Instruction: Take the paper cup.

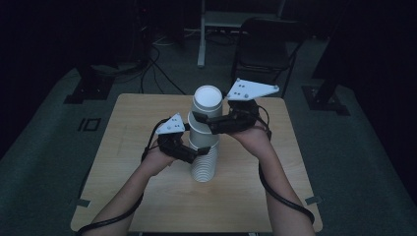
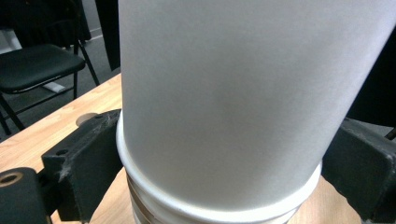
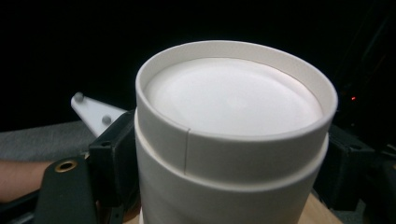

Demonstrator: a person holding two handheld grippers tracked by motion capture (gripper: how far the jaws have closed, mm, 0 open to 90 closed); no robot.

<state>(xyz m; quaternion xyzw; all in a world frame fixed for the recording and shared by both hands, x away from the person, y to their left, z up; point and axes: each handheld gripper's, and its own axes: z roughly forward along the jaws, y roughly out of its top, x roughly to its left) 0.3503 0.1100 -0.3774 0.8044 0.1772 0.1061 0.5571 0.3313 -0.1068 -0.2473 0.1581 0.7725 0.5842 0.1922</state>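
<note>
A stack of upside-down white paper cups stands mid-table, its rims forming ribs. My left gripper is shut on the stack just below the upper cups; in the left gripper view its jaws press both sides of the stack under the rim of a large cup wall. My right gripper is shut on the upper cups, which lean slightly. The right gripper view has the top cup's recessed base facing up, with a jaw on each side and a second cup wall below it.
The wooden table has bare surface all around the stack. A black folding chair and a metal stand sit on the floor behind the table. Cables trail from both grippers along the forearms.
</note>
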